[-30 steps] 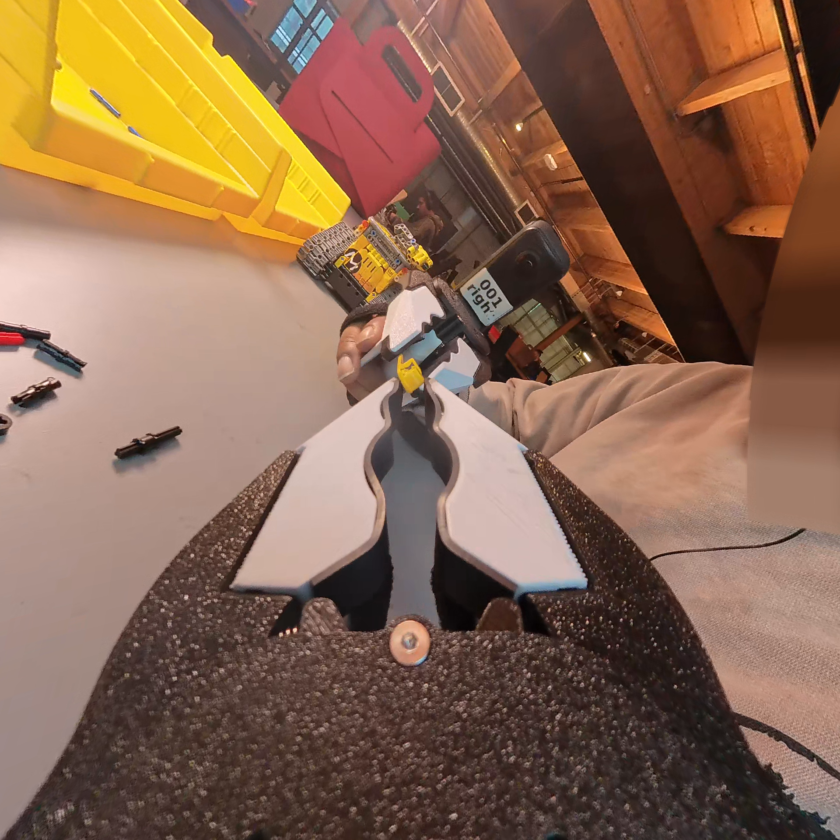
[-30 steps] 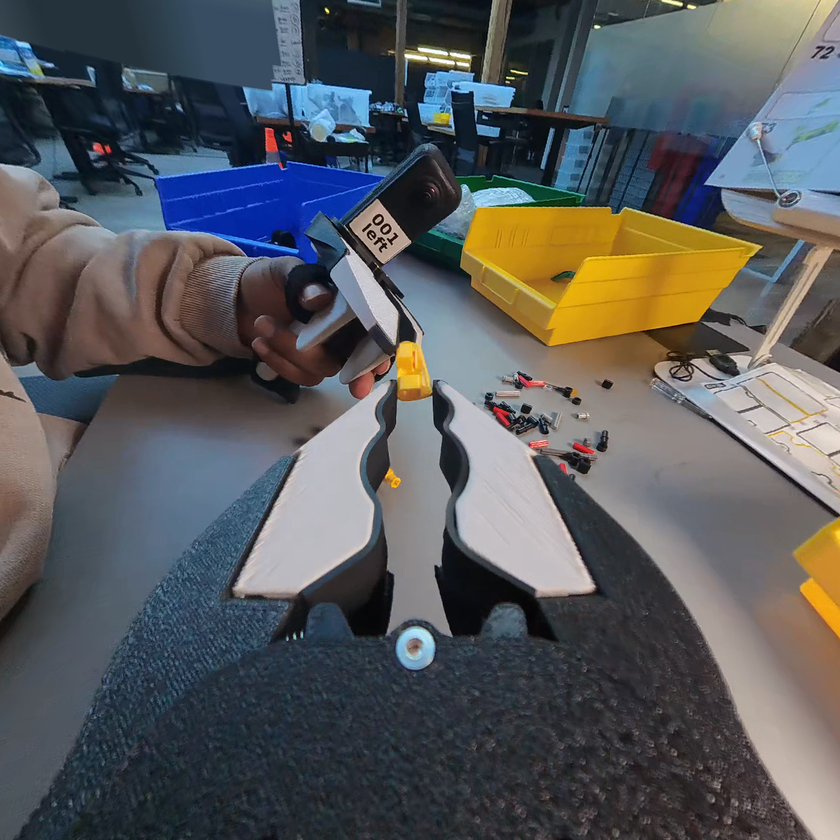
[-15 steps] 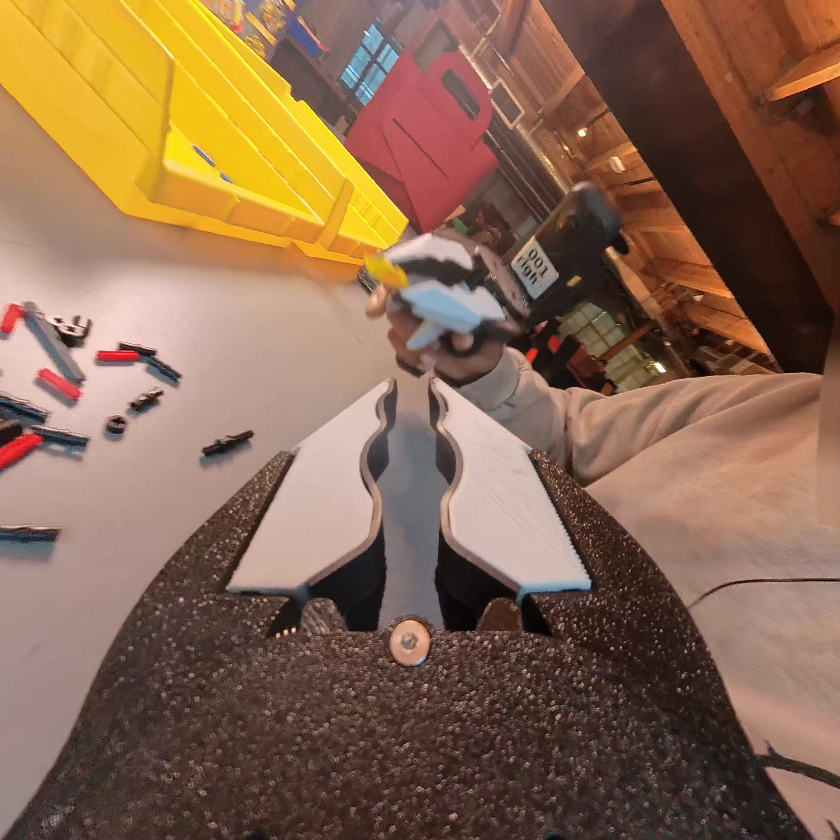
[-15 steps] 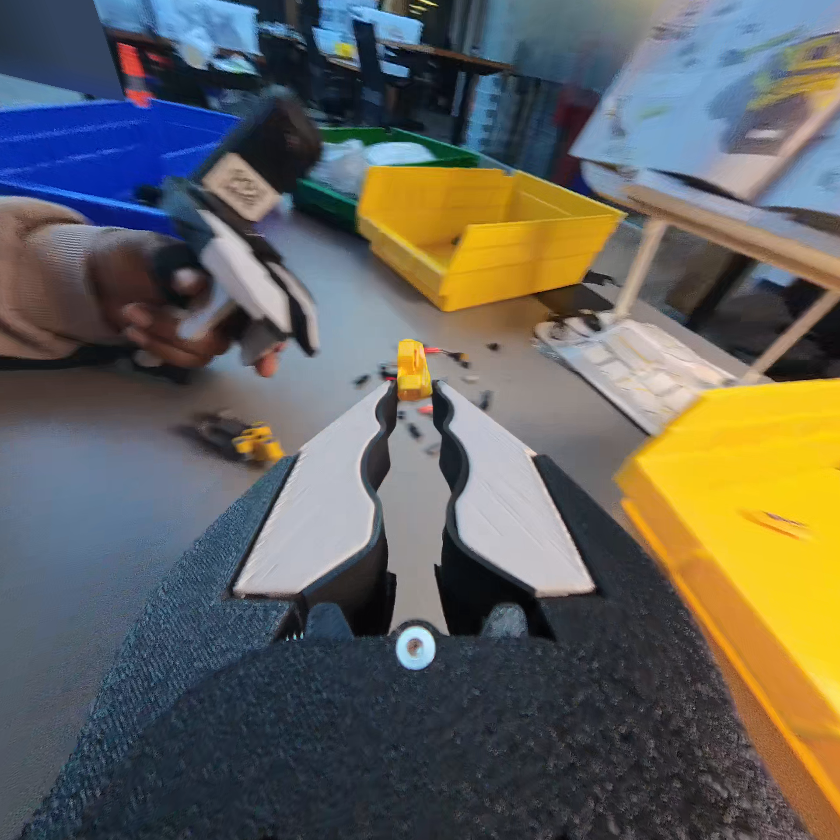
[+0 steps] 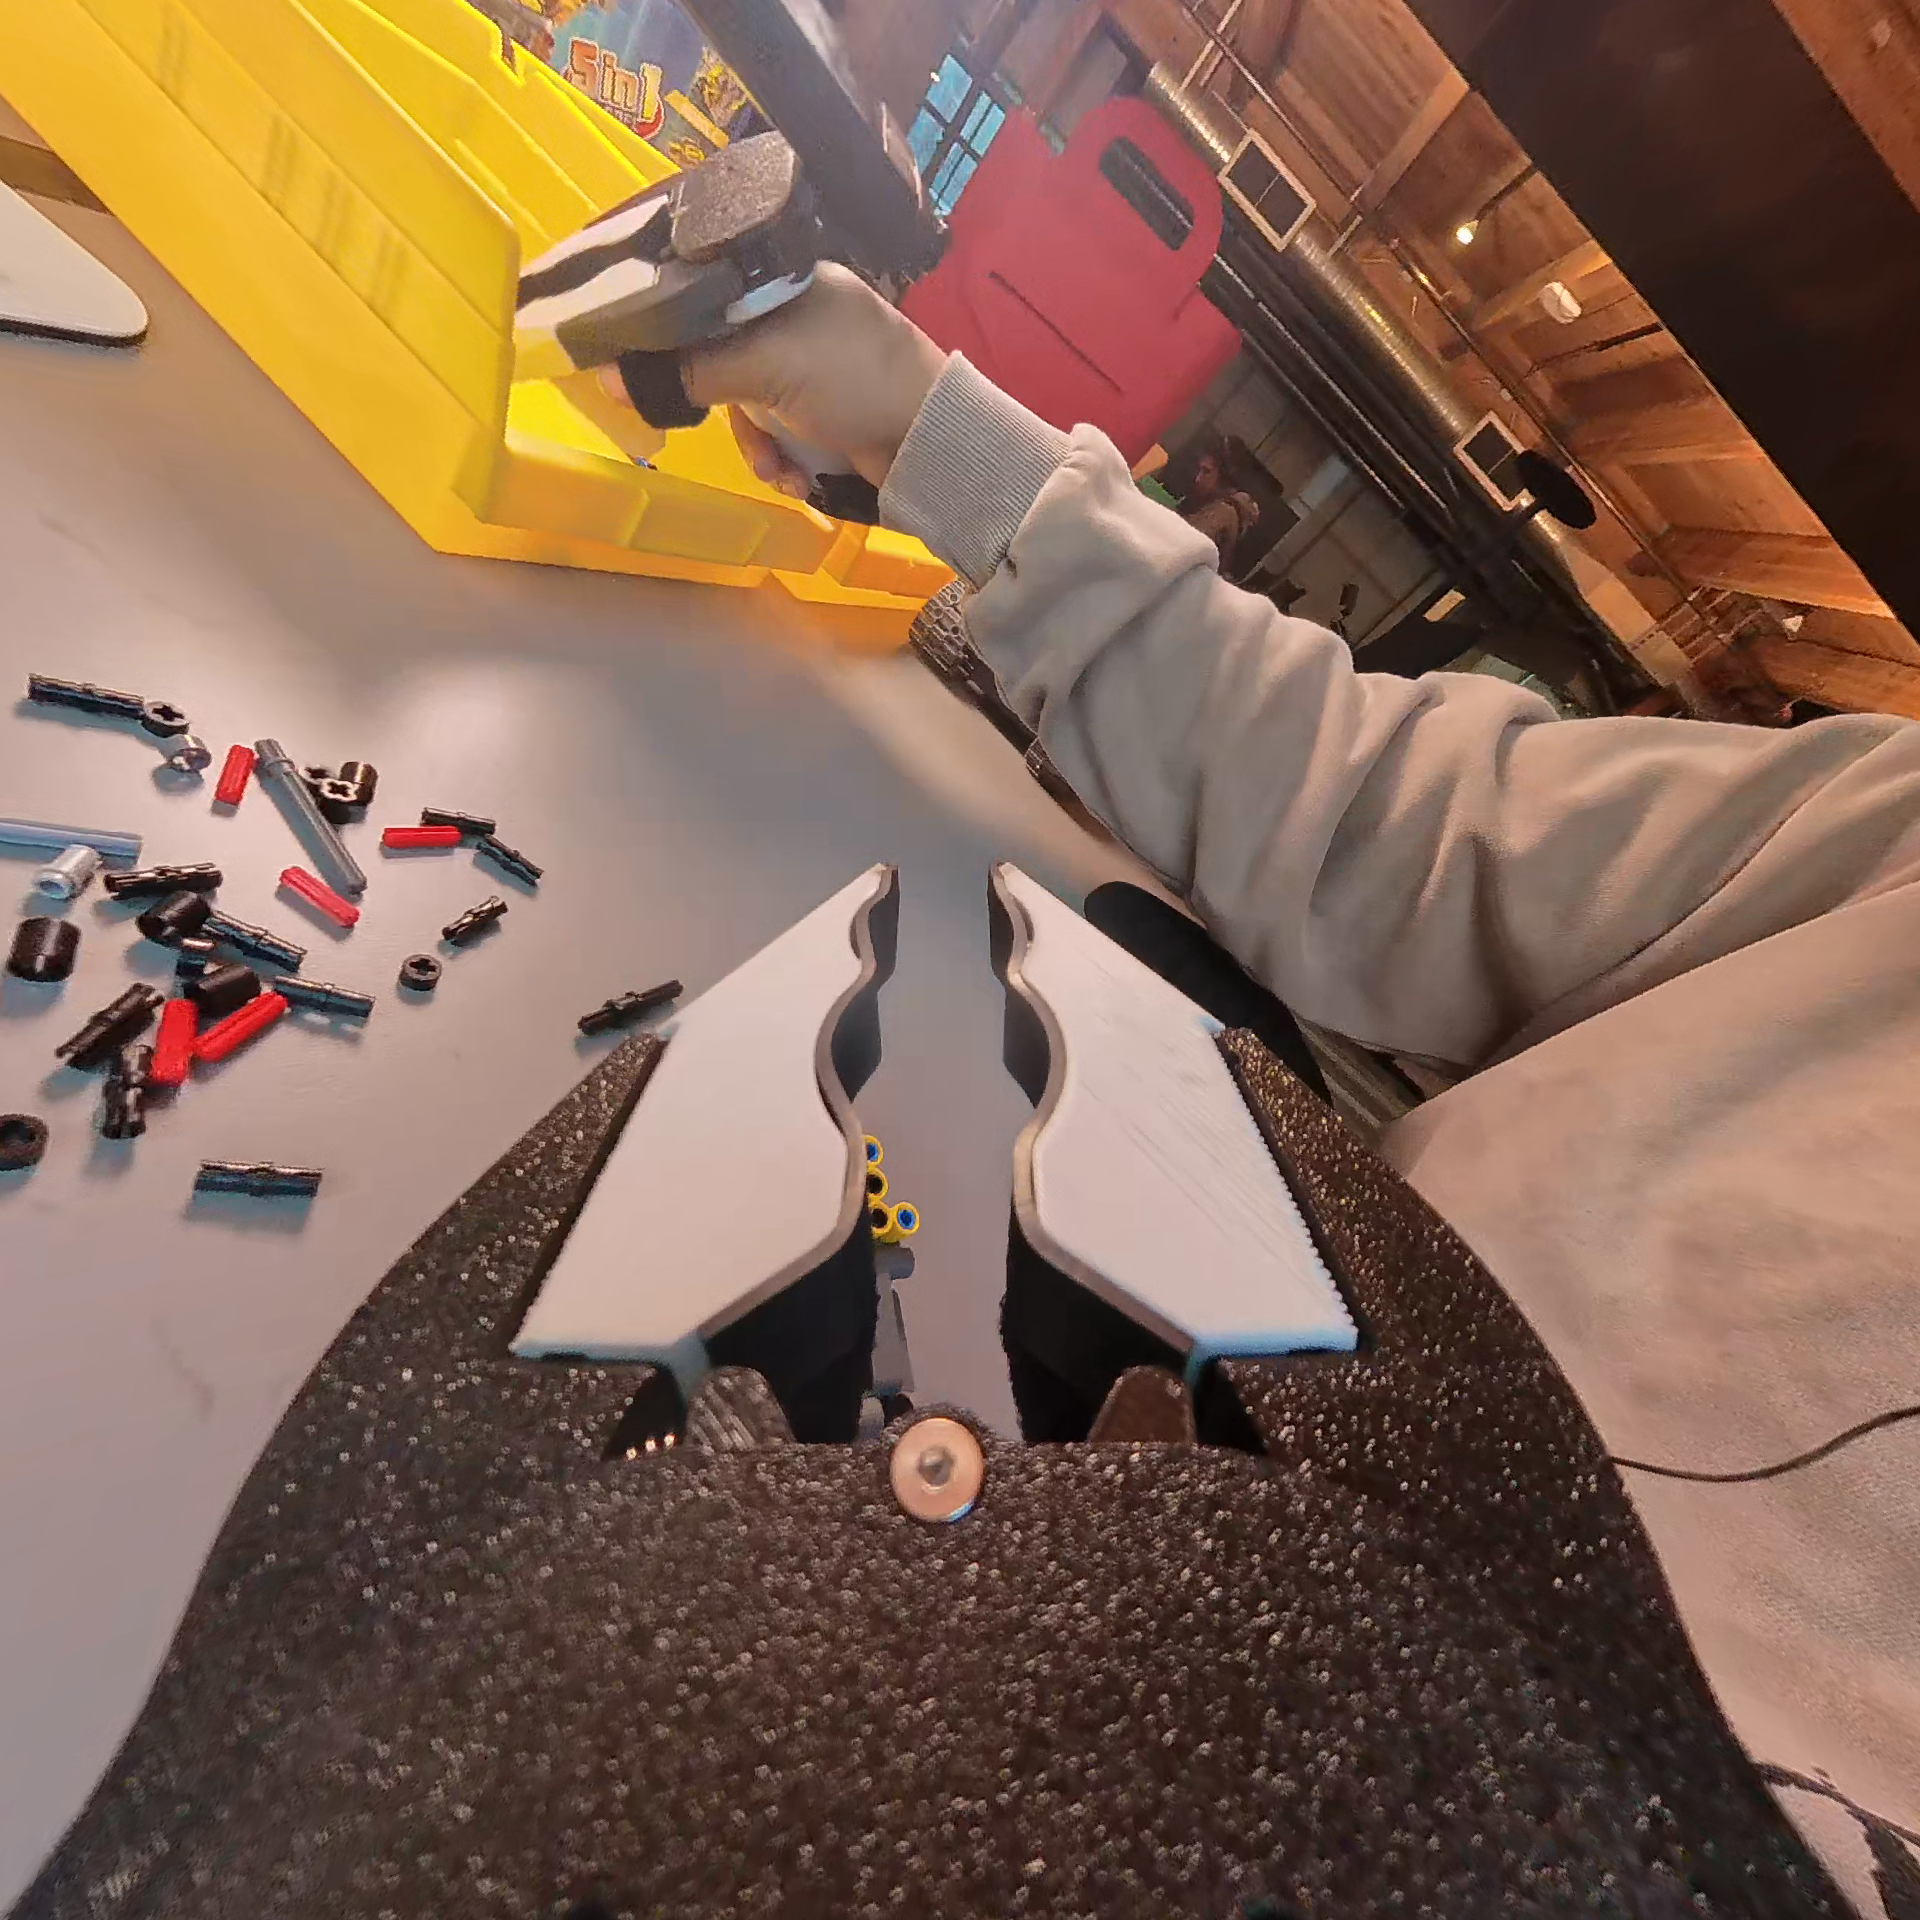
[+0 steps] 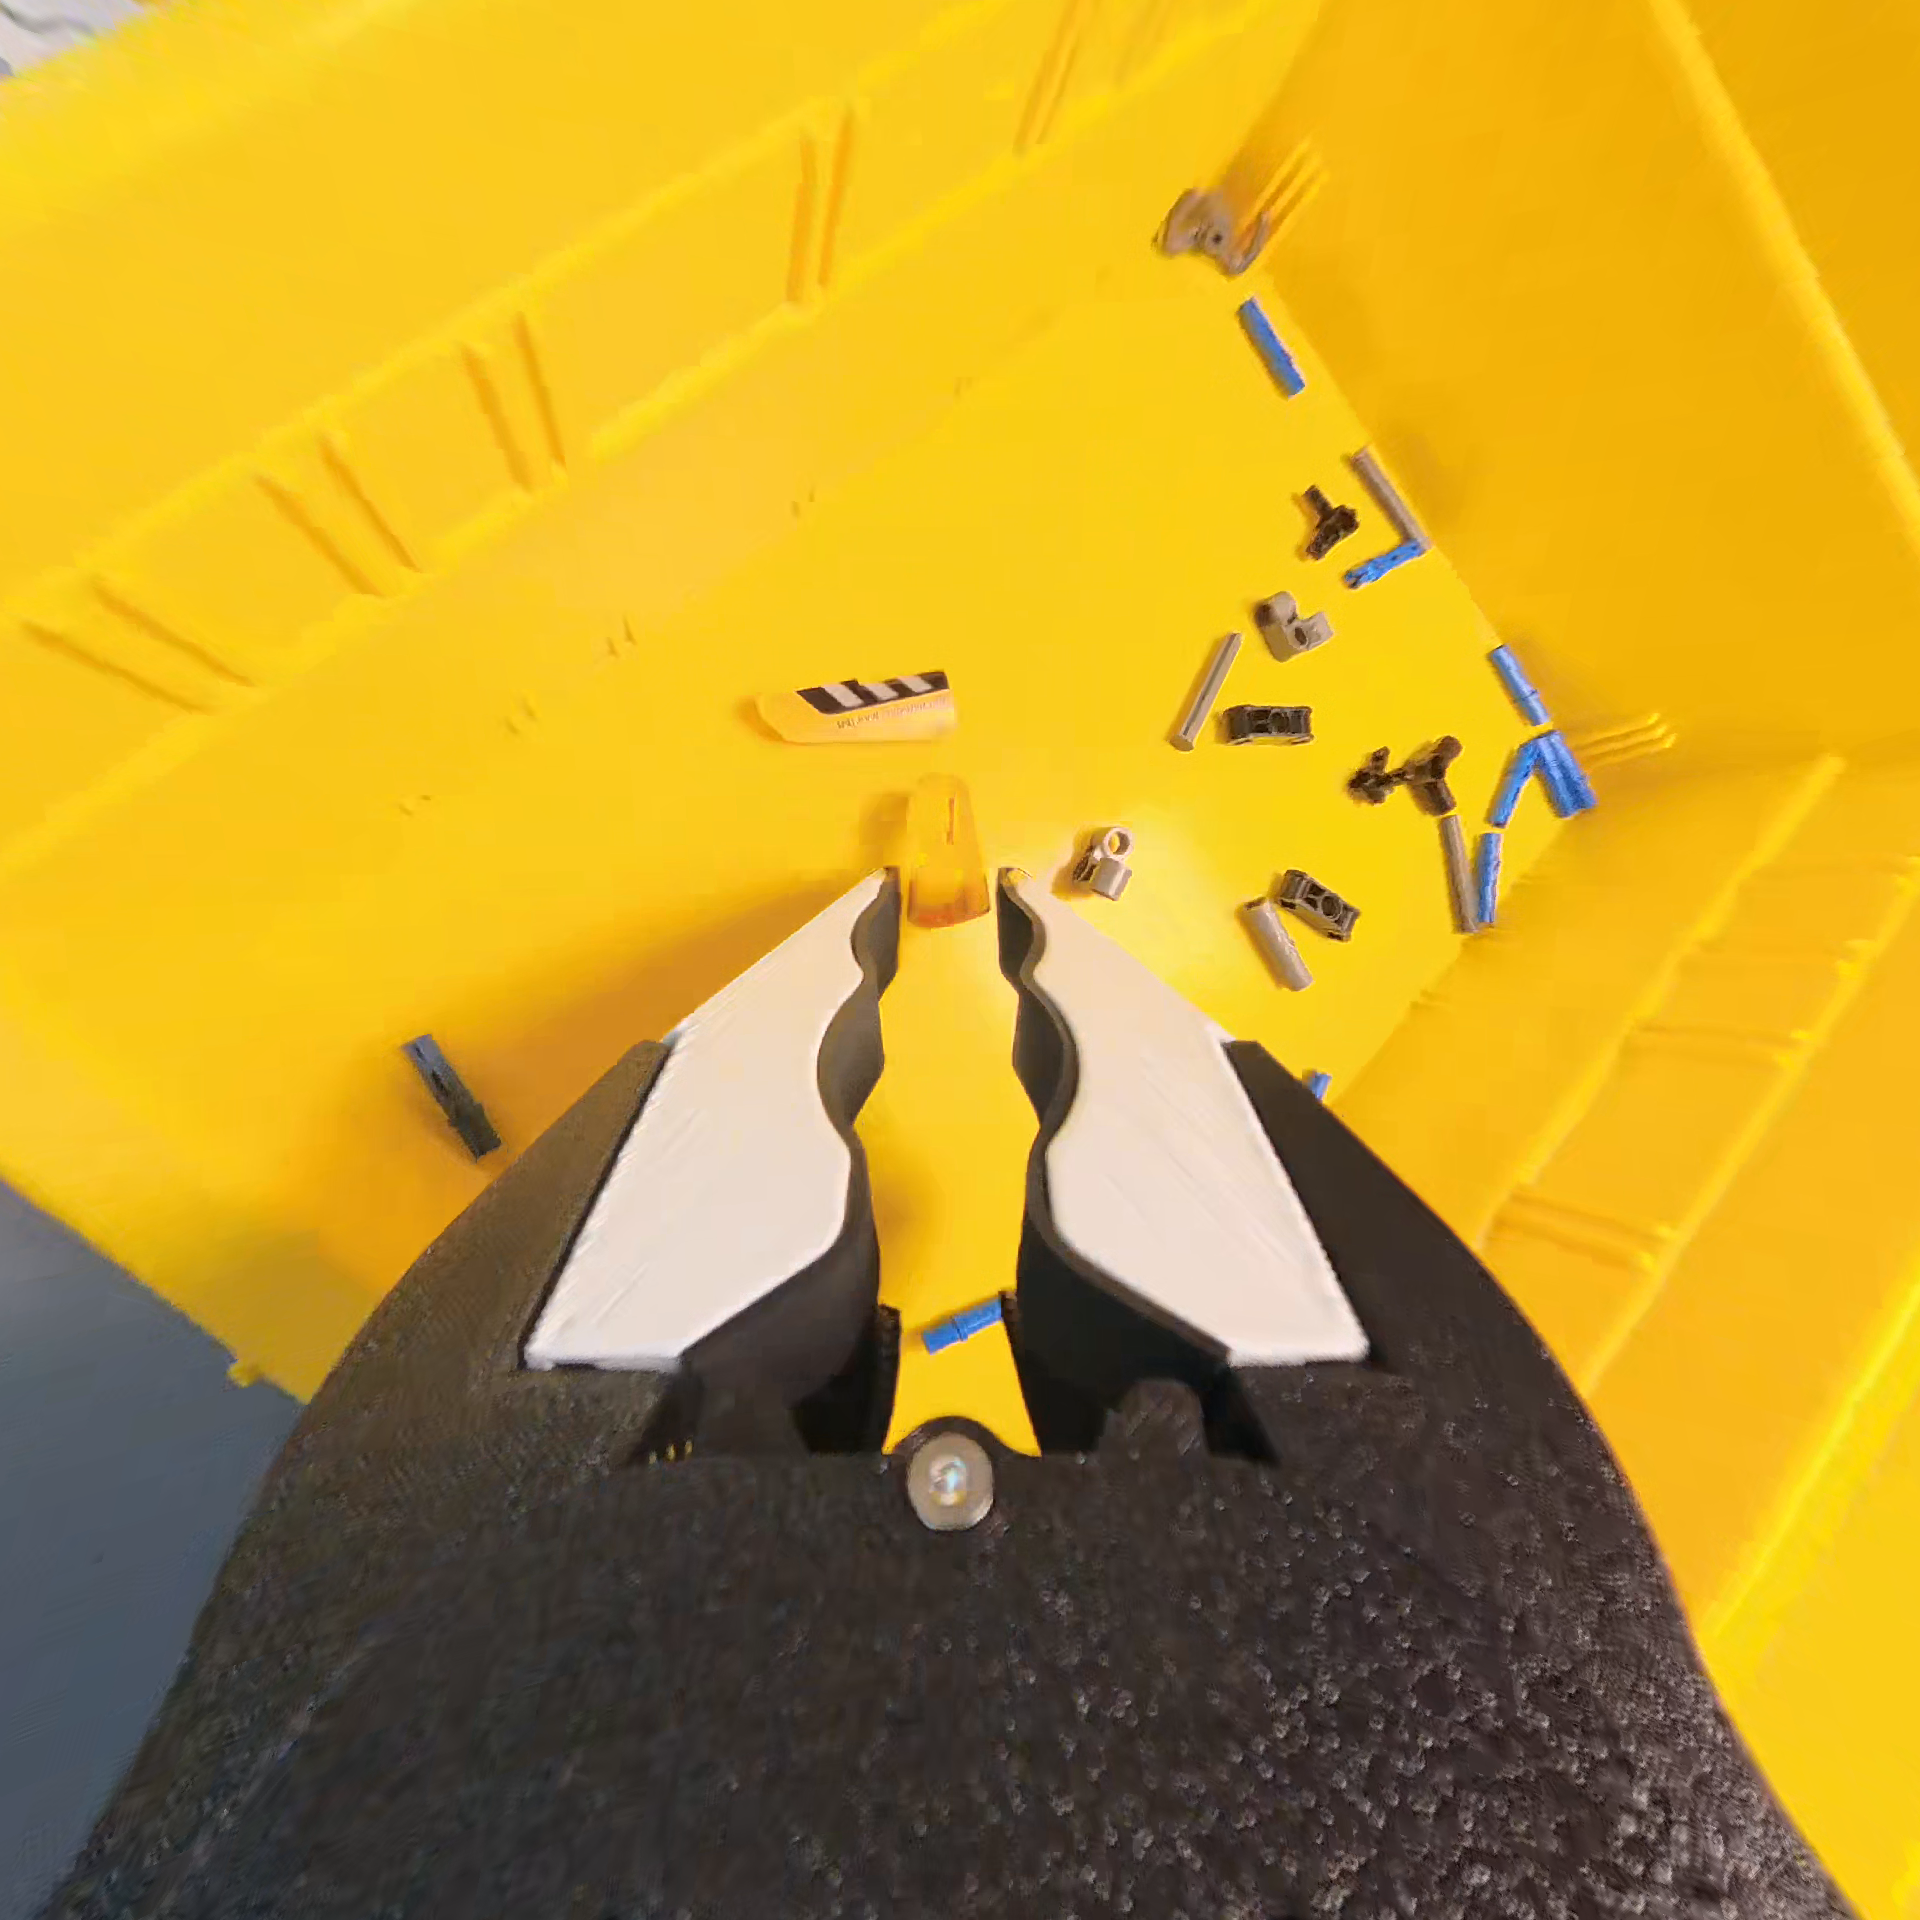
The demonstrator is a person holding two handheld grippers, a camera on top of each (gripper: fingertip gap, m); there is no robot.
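Grey table (image 5: pixel 644 727), yellow bin (image 6: pixel 623 520) on it. Our right gripper (image 6: pixel 943 883) inside bin, fingers narrow, yellow piece (image 6: pixel 943 862) at tips, seemingly gripped. Our left gripper (image 5: pixel 943 883) narrow, empty, over table near loose pins (image 5: pixel 239 914).

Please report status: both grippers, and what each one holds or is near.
Left gripper open, empty, over grey table. Right gripper inside yellow bin, fingers apart, small yellow piece at tips; grip unclear.

Grey tabletop (image 5: pixel 644 727); behind, warm-lit timber ceiling (image 5: pixel 1714 343), metal duct (image 5: pixel 1382 343), blue-lit windows (image 5: pixel 951 130).
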